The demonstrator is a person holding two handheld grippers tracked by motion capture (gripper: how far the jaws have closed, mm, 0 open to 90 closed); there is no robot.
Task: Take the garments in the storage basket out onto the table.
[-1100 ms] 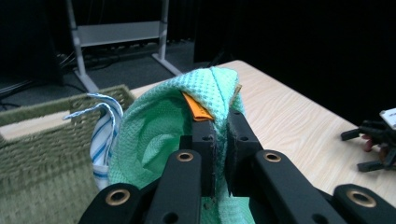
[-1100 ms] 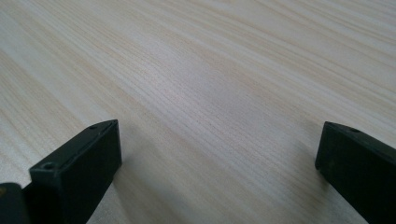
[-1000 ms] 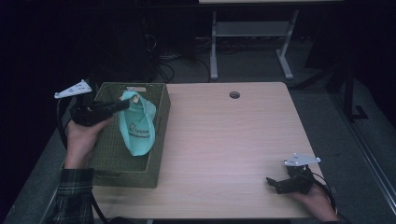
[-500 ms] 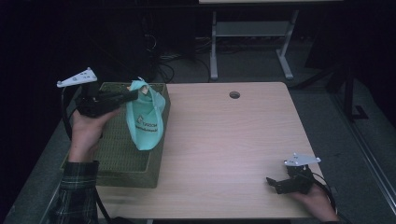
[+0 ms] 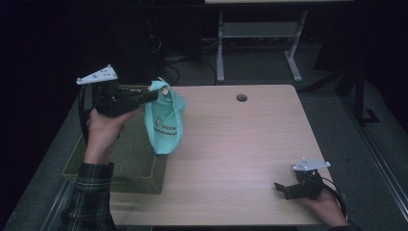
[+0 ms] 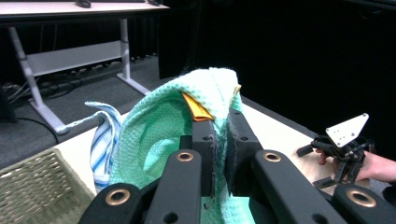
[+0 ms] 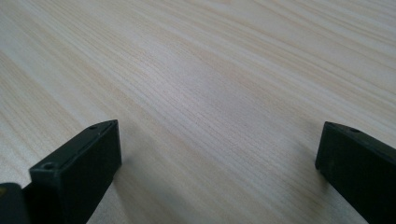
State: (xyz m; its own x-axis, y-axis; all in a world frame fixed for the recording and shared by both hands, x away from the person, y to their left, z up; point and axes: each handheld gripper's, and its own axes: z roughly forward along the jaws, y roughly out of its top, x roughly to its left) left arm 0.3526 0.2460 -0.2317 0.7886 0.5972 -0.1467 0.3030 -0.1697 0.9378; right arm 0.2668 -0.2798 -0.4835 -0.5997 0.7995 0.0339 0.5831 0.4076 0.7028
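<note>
A mint-green waffle-weave towel is held by the left tongs, whose jaws are clamped narrowly on its upper edge. In the high view the towel is seen hanging free from that grip, over the right rim of the woven basket and the adjoining desk, with dark printed lettering visible on its face. In the left gripper view the fabric is pinched between the two black jaws of the left tongs, and an orange tag is seen just above the pinch. A blue-and-white striped cloth is seen beside the towel in that view; whether it is attached to the towel or is a separate piece cannot be told. The olive-green basket is placed at the left edge of the desk, partly under the left hand.

The right tongs are rested low at the near right corner of the desk, well apart from the towel. In the right gripper view their jaws are spread wide over bare wood grain, with nothing between them.
</note>
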